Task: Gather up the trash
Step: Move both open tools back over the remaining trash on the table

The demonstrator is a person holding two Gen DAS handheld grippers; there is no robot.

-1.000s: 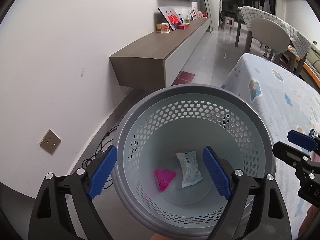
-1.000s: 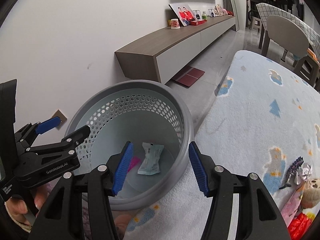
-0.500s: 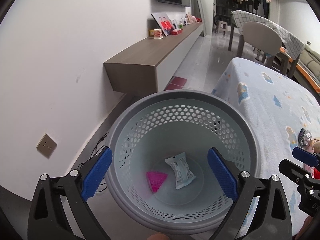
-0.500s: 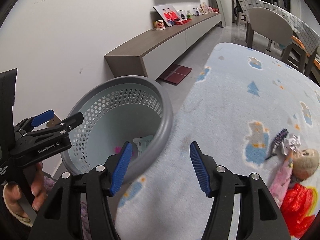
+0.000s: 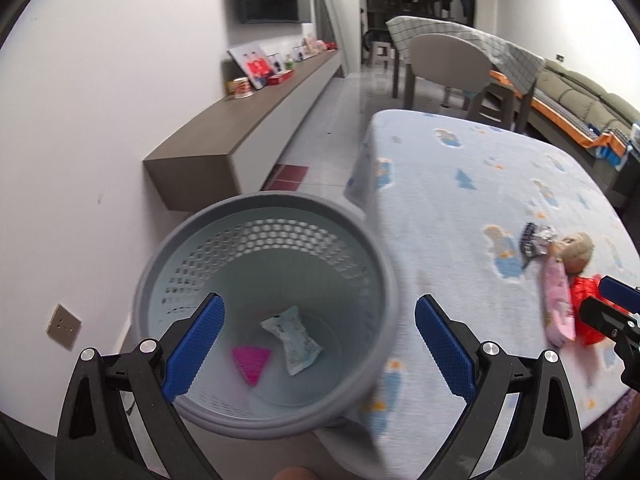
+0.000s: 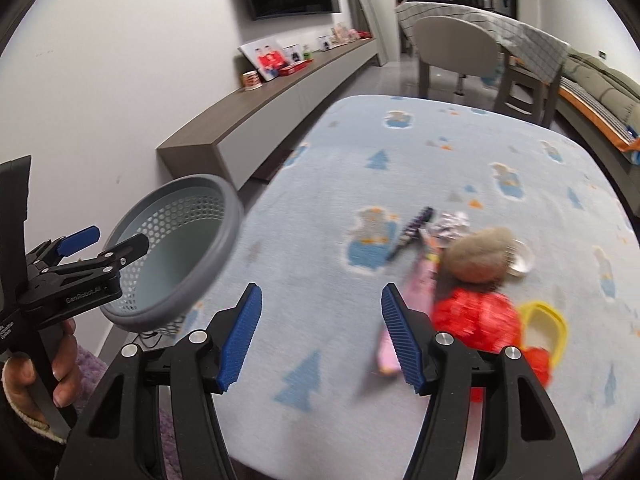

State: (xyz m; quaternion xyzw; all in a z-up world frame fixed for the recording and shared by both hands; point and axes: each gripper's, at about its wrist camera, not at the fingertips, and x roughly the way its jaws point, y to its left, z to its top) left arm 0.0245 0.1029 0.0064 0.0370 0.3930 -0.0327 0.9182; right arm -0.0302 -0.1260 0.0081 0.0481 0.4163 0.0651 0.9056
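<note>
Beside the blue patterned tablecloth [image 6: 460,152], the grey perforated plastic bin [image 5: 264,312] holds two wrappers; remaining trash [image 6: 476,320] lies right. Left gripper [image 5: 318,344] gapes wide; right gripper [image 6: 322,332], just been opening, is empty.

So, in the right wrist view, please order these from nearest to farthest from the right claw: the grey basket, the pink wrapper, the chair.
1. Pink wrapper: on the table, just beyond the right claw, right side.
2. Grey basket: further off, left of the table.
3. Chair: far back, behind the table.
</note>
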